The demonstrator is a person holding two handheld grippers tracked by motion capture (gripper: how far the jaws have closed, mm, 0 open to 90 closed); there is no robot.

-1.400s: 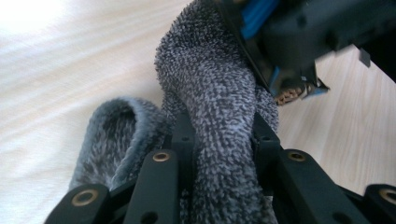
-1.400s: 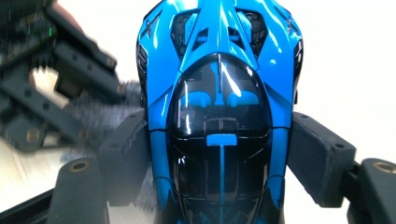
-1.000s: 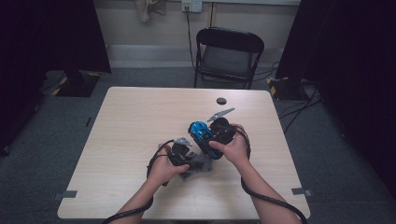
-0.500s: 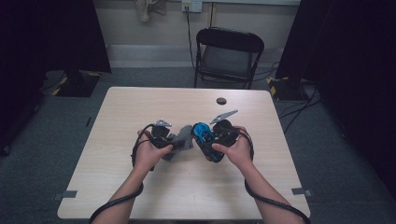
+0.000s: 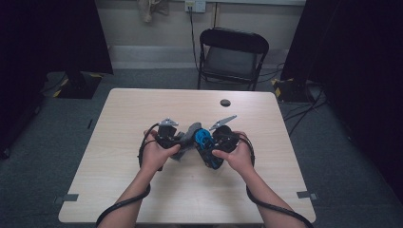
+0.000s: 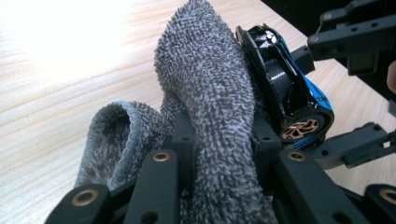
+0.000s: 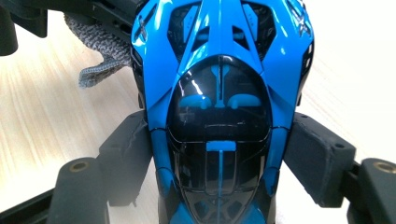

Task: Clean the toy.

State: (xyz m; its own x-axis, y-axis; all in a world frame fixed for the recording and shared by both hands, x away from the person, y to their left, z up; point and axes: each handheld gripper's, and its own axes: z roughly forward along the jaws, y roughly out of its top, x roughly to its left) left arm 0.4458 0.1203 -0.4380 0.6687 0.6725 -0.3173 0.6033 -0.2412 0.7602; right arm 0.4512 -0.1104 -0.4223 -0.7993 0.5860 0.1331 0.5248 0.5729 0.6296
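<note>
Since the earlier frames, the left gripper has been carried from the near middle of the table leftward and slightly up, so that it is now seen level with the right gripper rather than beneath it, while the right gripper has kept its place. A grey terry cloth is clenched between the left gripper's jaws, its free end standing up and pressed against the side of a blue and black toy sports car. The car is clamped across its body between the pads of the right gripper, whose jaws are spread wide around it. Cloth and car are held together above the middle of the table, a little toward its near edge. A small dark round object is seen lying near the far edge, well apart from both grippers. A black folding chair is set beyond the far edge.
</note>
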